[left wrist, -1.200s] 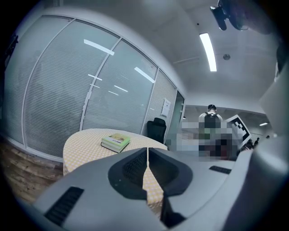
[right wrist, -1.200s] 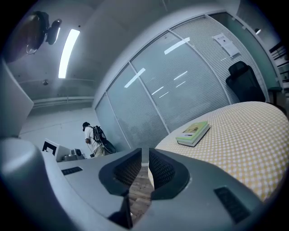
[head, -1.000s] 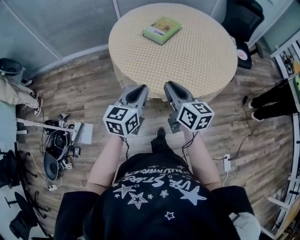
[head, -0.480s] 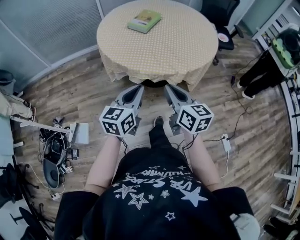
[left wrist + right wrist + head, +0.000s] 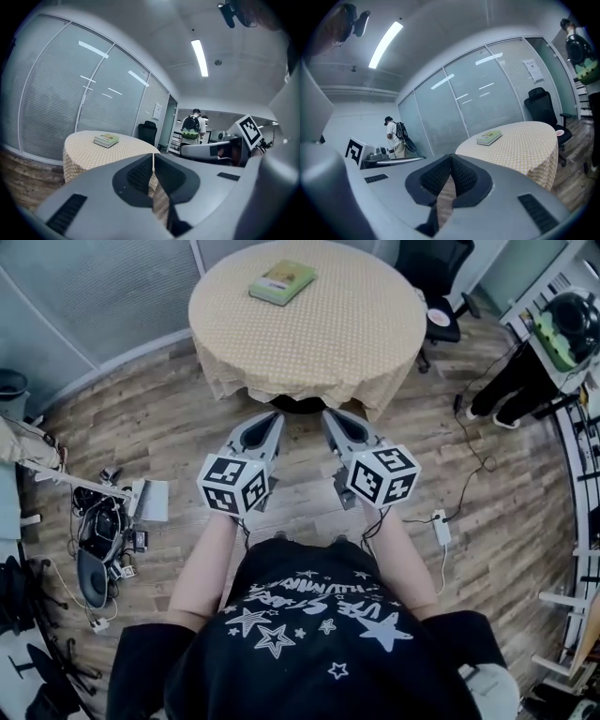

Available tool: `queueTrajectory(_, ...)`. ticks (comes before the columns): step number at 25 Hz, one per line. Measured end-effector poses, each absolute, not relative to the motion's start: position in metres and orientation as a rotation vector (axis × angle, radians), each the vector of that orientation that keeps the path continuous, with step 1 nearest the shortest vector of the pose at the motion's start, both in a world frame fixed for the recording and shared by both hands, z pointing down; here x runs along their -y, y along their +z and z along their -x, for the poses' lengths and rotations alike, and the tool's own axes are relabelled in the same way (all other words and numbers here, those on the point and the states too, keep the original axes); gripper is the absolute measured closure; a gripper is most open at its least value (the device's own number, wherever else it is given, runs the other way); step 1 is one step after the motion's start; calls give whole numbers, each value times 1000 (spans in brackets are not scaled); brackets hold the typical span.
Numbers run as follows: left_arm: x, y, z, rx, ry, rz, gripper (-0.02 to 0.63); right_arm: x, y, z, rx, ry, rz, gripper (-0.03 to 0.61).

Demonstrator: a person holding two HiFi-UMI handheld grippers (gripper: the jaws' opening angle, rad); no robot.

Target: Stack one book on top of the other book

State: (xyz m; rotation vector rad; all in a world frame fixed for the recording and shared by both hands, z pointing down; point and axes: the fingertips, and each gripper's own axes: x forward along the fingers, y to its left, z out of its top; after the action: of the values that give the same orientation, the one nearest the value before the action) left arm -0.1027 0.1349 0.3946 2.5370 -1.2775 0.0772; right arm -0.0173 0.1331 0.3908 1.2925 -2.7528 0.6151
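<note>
A green-covered book [image 5: 281,282] lies at the far side of a round table with a yellow checked cloth [image 5: 309,334]. It also shows as the book [image 5: 107,139] and the book [image 5: 489,137] in the two gripper views. Whether a second book lies under it I cannot tell. My left gripper [image 5: 275,415] and right gripper [image 5: 329,414] hang side by side over the wooden floor, short of the table's near edge and pointing at it. Both are shut with nothing between the pads, as seen at the left gripper [image 5: 153,155] and the right gripper [image 5: 450,156].
A black office chair [image 5: 439,277] stands behind the table at the right. A person in black [image 5: 520,381] is at the far right. Cables and gear [image 5: 108,540] lie on the floor at the left, a power strip [image 5: 439,526] at the right. Glass partition walls [image 5: 70,93] close the room.
Both grippers have drawn back from the table's near edge and now hang over bare floor. The table and book lie farther up the head view. The right-hand person has shifted.
</note>
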Motion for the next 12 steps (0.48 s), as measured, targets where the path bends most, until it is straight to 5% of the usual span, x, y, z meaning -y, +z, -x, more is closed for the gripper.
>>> queueTrajectory(12,-150,389,18,1447,96,-2445,606,-148,395,-84,2780,626,-1125,552)
